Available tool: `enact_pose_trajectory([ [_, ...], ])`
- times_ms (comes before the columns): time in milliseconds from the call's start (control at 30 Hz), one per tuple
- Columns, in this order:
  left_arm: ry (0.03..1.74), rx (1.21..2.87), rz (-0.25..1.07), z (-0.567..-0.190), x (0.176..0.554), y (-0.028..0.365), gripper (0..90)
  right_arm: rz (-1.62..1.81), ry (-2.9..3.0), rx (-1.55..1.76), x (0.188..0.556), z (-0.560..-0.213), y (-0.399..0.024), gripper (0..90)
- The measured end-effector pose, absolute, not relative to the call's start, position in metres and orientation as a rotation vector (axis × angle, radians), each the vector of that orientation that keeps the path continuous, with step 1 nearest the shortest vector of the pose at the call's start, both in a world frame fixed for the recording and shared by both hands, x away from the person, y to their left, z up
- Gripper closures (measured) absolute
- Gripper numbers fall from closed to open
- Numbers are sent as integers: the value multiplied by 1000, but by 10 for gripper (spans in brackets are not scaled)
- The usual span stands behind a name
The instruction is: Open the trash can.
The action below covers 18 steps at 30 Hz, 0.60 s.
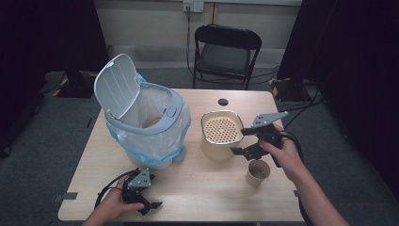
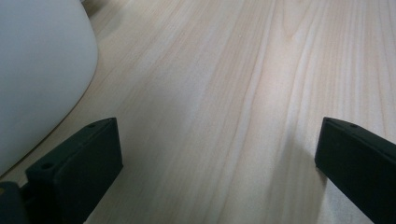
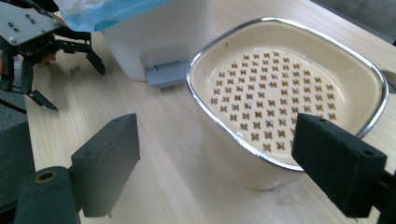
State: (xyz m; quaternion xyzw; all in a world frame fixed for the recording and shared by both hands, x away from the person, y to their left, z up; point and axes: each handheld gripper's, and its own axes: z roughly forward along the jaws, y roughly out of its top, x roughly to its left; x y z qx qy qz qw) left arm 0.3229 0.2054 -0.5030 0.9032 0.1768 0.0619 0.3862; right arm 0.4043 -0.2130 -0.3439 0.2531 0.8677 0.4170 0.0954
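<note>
1. Cream strainer container stands upright at the table's centre-right, between a lidded white bin and a small paper cup.
2. Its perforated insert sits inside a metal-edged rim; it looks rigid, smooth and probably slippery.
3. The right gripper hovers beside that rim, jaws spread wide, holding nothing.
4. The rim's near wall seems the best place to pinch.
5. The left gripper rests low near the table's front edge, jaws wide, empty.
</note>
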Motion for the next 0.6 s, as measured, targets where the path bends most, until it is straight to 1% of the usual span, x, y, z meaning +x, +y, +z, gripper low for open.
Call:
enact_pose_trajectory([
  [600, 449, 2300, 157, -503, 323, 205, 0, 1209, 2539, 879, 394, -360, -248, 146],
])
